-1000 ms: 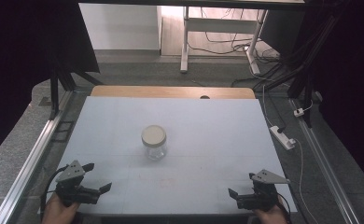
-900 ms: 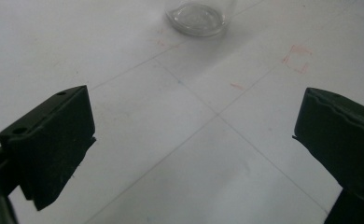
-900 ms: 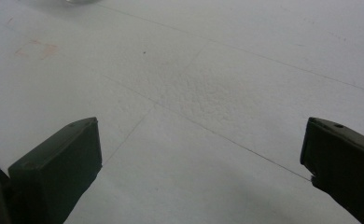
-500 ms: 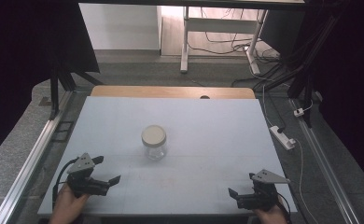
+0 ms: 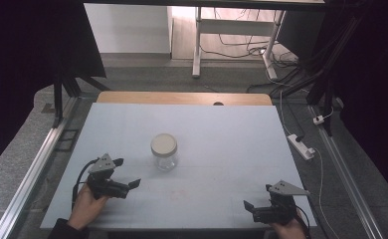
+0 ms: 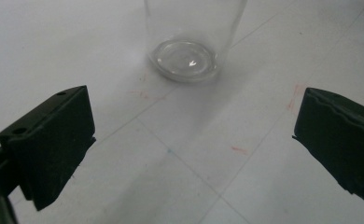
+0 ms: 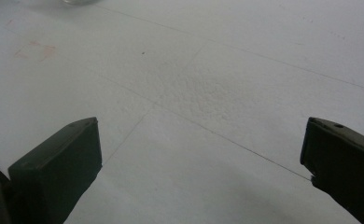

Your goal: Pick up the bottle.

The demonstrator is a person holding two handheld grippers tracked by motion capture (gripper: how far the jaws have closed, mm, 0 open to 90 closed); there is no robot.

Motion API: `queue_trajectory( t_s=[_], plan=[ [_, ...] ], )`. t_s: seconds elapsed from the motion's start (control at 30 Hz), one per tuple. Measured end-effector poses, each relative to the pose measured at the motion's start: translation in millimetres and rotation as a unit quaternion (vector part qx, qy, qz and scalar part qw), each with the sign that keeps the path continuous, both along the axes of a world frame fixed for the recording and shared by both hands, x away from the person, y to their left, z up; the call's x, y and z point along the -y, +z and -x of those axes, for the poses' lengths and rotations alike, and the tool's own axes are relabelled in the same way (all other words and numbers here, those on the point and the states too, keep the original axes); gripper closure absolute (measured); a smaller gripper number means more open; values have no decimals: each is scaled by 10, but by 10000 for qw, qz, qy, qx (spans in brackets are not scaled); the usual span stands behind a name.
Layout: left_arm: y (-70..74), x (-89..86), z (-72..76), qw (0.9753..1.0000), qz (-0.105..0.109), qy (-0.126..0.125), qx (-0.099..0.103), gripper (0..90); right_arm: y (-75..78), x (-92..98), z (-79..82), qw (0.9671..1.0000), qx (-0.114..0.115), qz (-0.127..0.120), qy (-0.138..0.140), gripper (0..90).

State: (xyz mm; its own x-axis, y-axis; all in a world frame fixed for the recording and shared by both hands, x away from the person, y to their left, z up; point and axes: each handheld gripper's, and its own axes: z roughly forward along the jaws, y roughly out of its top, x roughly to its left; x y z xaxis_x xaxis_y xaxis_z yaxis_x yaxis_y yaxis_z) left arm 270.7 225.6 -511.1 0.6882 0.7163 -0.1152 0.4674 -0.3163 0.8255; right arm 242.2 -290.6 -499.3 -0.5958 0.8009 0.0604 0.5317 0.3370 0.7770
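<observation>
A clear glass jar with a cream lid stands upright near the middle of the white table. My left gripper is open, a short way to the jar's near left, pointing toward it. In the left gripper view the jar's glass base lies ahead, beyond the wide gap of the left gripper, and nothing sits between the jaws. My right gripper rests open at the table's near right corner. In its own view the right gripper has only bare table between its jaws, and the jar's base just shows at the top edge.
A wooden strip runs along the table's far edge. A metal rail borders the left side. A white power strip and cables lie on the floor at the right. White desk legs stand beyond the table.
My left gripper has moved forward and to the right, closer to the jar. The right gripper and the jar have stayed put.
</observation>
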Motion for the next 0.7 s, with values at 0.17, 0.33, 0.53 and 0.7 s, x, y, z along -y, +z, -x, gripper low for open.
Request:
queue_trajectory(
  t_s=[0.17, 0.33, 0.53, 0.7],
  plan=[
    [-5, 87, -130, 9999, -18, -100, -61, 0, -1, 0, -1, 10000, -2, 1, 1, 0],
    [-20, 194, -261, 9997, -181, -132, -73, 0, -1, 0, -2, 10000, -3, 2, 0, 0],
    [-35, 286, -417, 9998, -93, -122, -128, 0, -1, -1, -2, 10000, -2, 5, 3, 0],
    [-47, 341, -527, 9996, 20, -277, -95, 0, -1, -1, -3, 10000, -1, 12, 10, 0]
  ],
)
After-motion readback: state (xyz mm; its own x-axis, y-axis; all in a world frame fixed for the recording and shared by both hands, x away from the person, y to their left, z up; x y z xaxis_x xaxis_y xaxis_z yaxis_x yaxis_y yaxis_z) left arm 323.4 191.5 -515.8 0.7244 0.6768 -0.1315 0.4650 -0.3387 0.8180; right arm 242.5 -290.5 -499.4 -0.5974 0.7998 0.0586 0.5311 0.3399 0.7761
